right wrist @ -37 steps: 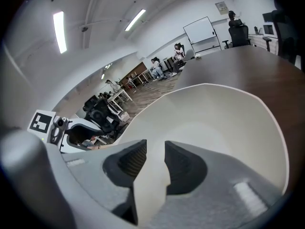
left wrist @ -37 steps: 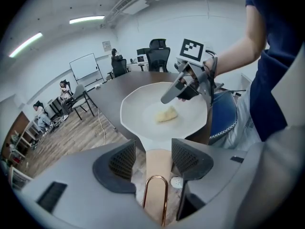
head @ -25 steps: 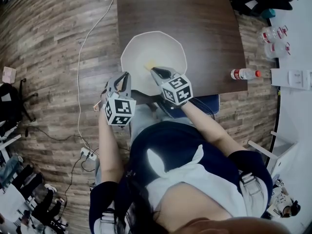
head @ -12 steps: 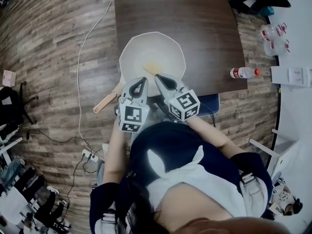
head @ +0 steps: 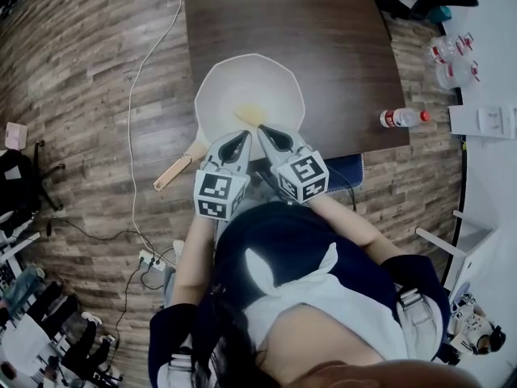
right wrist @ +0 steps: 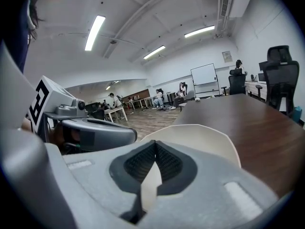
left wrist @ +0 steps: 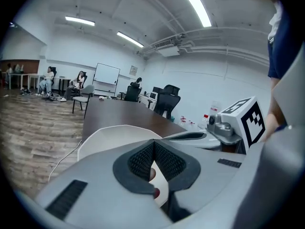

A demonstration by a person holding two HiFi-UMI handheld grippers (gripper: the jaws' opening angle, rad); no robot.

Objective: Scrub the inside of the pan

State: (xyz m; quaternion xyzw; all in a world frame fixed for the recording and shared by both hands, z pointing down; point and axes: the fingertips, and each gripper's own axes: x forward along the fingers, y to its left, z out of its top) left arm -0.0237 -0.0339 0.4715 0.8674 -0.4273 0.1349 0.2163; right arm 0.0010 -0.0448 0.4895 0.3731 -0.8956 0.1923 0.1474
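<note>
A white pan [head: 242, 87] stands on the dark brown table [head: 323, 31] near its front edge, its wooden handle [head: 174, 173] jutting out over the floor to the left. A yellow sponge [head: 251, 115] lies inside the pan by the near rim. My left gripper [head: 240, 138] and right gripper [head: 265, 132] hover side by side just over that rim, both shut and empty. In the left gripper view its jaws [left wrist: 153, 149] meet above the pan [left wrist: 109, 135]. The right gripper view shows its closed jaws [right wrist: 156, 151] in front of the pan [right wrist: 200, 137].
A red-capped bottle [head: 401, 120] lies at the table's right front corner. A white cable [head: 137, 95] runs over the wooden floor to a power strip [head: 148, 257]. A blue seat [head: 343, 172] sits under the table edge. Office chairs [left wrist: 167, 99] stand at the far end.
The left gripper has swung right from beside the pan's handle to next to the right gripper, uncovering the handle. The right gripper drew back slightly from the sponge.
</note>
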